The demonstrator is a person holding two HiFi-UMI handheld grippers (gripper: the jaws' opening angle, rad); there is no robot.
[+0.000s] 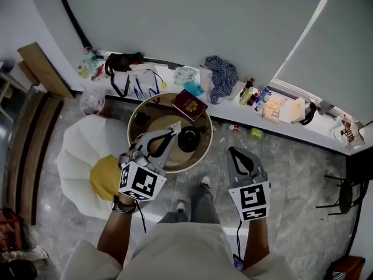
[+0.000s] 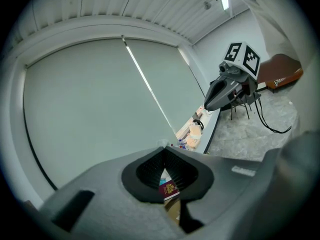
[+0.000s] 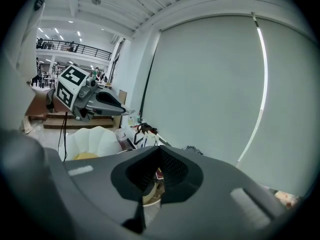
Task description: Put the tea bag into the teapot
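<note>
Along the far wall, a long white window ledge [image 1: 274, 124] crowded with small bottles, packets and a crumpled blue checked cloth [image 1: 222, 74]; print on the packets too small to read. On the floor left of the table, a white petal-shaped chair [image 1: 78, 150] with a yellow cushion [image 1: 105, 177]. Round tan table [image 1: 201, 153] carrying a dark red booklet [image 1: 189, 105] with a gold crest, wording illegible, and a black teapot [image 1: 188, 139], contents not to be made out. Left tongs [image 2: 160, 149] clenched on a small white tea bag [image 1: 174, 125], over the table just left of the teapot and outside it. Right tongs [image 3: 159, 148] pressed together on nothing, off the table's right edge. Black-and-white square markers on both cubes.
</note>
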